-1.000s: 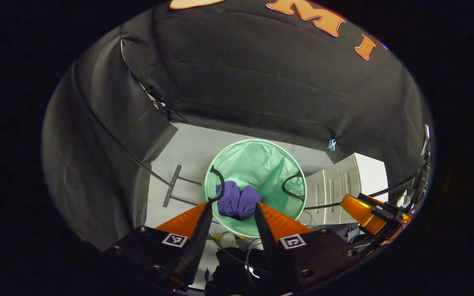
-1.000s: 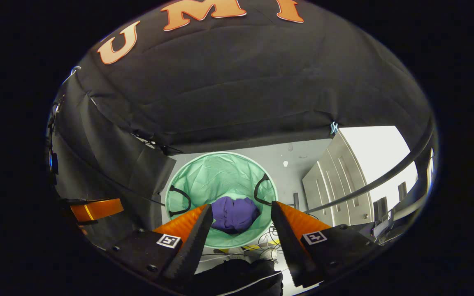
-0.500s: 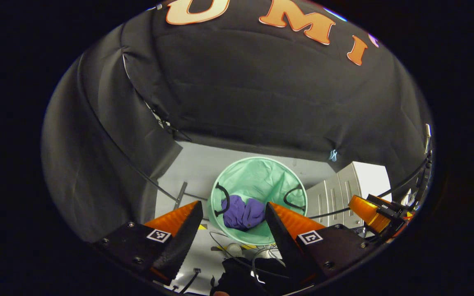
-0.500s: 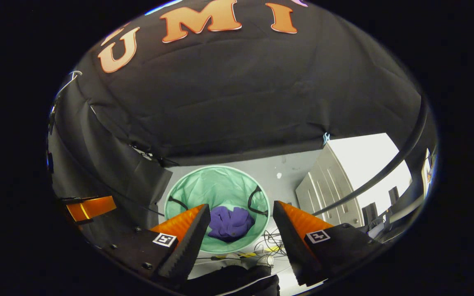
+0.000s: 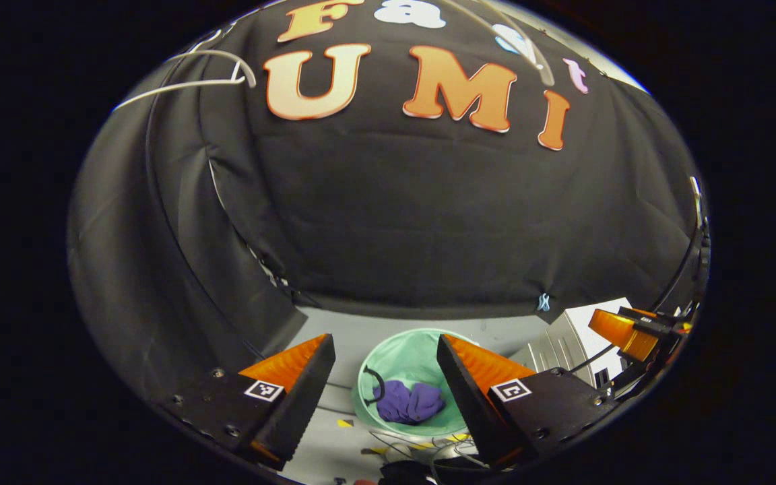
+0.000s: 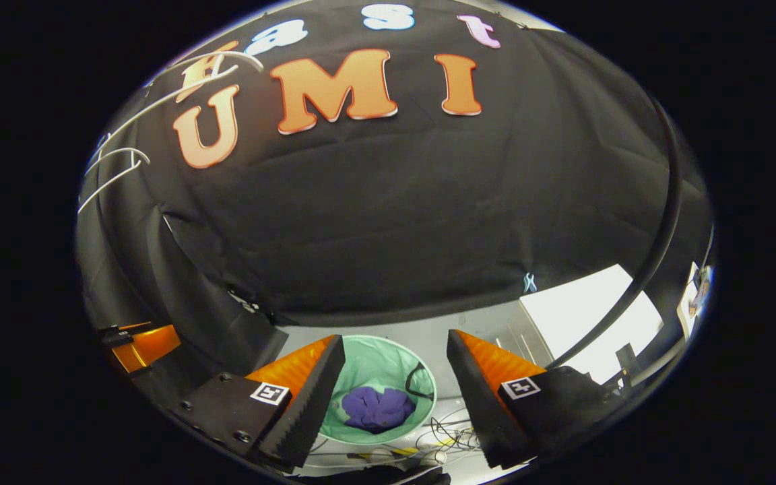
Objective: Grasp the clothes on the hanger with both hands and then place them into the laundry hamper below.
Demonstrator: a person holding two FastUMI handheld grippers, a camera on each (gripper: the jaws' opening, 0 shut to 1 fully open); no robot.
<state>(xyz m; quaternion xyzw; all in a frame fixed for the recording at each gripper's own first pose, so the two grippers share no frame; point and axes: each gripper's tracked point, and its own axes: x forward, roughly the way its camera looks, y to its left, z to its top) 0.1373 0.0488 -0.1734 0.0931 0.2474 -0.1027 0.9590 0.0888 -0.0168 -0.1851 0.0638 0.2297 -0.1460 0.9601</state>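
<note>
Black cloth wall takes more of both views than half a second ago; cameras have tilted up, white hanger [image 5: 179, 77] now visible at top left. Green laundry hamper [image 5: 407, 350] sits lower and smaller on the floor, purple clothes [image 5: 412, 403] inside. Left hand-held gripper [image 5: 382, 377] and right hand-held gripper [image 6: 395, 377] both spread, holding nothing.

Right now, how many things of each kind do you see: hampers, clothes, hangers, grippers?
Hamper: 1
Purple clothes, one bundle in the hamper: 1
White hanger, bare: 1
Grippers, left and right, both open: 2
Total: 5
</note>
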